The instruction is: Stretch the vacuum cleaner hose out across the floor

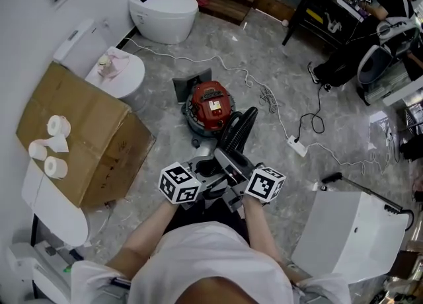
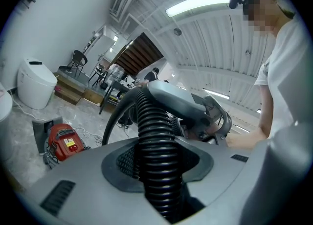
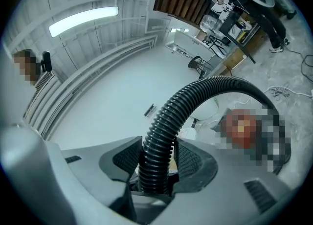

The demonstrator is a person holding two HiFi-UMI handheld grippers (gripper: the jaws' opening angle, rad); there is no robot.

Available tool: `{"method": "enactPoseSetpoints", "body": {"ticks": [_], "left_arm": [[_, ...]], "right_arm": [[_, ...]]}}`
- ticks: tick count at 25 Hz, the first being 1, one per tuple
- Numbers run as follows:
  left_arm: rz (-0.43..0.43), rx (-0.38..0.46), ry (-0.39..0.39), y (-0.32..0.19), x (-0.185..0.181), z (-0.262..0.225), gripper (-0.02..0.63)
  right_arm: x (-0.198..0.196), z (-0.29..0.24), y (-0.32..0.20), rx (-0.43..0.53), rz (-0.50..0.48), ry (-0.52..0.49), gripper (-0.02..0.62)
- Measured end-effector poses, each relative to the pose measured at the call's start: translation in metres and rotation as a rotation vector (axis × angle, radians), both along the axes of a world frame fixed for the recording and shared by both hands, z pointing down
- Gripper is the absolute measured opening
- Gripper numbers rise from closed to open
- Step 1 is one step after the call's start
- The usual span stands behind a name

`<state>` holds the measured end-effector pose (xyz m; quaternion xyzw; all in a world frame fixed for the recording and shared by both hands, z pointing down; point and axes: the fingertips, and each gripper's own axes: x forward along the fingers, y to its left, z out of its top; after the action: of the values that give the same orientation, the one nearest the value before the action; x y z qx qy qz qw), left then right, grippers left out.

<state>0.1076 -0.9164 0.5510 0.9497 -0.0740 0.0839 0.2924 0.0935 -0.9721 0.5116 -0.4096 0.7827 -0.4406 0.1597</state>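
Both pairs of jaws are part-closed and pinch one black ribbed hose (image 1: 238, 131). In the left gripper (image 2: 159, 165) view the hose is pressed between the dark pads. In the right gripper (image 3: 155, 168) view it is clamped the same way and arches away above the jaws. Two grippers are counted, held side by side just short of one red vacuum (image 1: 210, 103). The hose is bunched in loops right beside the vacuum, on its near right side.

Left of the vacuum one cardboard box (image 1: 99, 144) is seen, with three paper rolls (image 1: 53, 145) laid on it. Two white toilets (image 1: 163, 10) are placed beyond the vacuum and to its left. One white cable (image 1: 277, 114) is trailed past the vacuum's right side.

Everything is set on a grey marbled floor (image 1: 291, 65). A white wall (image 1: 26, 18) runs along the left of the vacuum, and desks (image 1: 330, 12) are crowded far beyond it to the right.
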Motion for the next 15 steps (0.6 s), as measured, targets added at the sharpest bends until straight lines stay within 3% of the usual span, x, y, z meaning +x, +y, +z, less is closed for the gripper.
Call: {"method": "enactPoseSetpoints", "body": {"ticks": [15], "left_arm": [[0.010, 0.024, -0.024, 0.065, 0.016, -0.002, 0.163]], "right_arm": [[0.017, -0.002, 0.065, 0.007, 0.000, -0.016, 0.207]]}}
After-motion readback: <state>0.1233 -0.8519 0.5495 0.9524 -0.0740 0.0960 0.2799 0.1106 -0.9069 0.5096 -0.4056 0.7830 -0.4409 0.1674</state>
